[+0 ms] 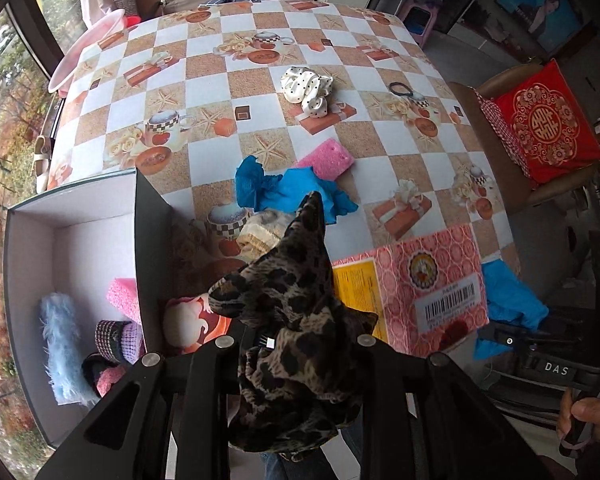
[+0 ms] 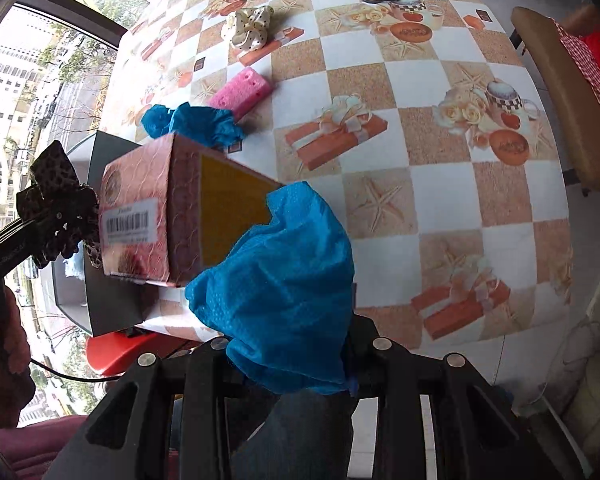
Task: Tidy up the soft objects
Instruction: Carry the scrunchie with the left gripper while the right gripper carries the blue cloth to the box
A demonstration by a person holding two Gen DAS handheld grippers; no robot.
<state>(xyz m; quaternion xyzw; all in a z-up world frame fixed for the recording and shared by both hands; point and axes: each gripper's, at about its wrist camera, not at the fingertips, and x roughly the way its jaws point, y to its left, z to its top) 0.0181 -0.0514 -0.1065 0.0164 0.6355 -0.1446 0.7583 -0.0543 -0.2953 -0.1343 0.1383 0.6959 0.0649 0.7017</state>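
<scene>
On the tabletop (image 1: 380, 168), you've still got the dotted scrunchie (image 1: 306, 90), pink sponge (image 1: 330, 158) and blue cloth (image 1: 288, 192); several items sit in the grey box (image 1: 72, 240). Left claw (image 1: 296, 344) grips the leopard scrunchie (image 1: 288, 312), right claw (image 2: 296, 346) a blue glove (image 2: 276, 276).

home, patterned tablecloth (image 1: 260, 60), cushioned chair (image 1: 540, 136)

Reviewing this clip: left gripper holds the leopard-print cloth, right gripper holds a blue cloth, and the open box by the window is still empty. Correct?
Not quite. The open box is not empty: the left wrist view shows a fluffy light-blue piece, a pink sponge and other soft items inside. The rest holds: the left gripper grips the leopard-print cloth, the right gripper the blue cloth.
</scene>
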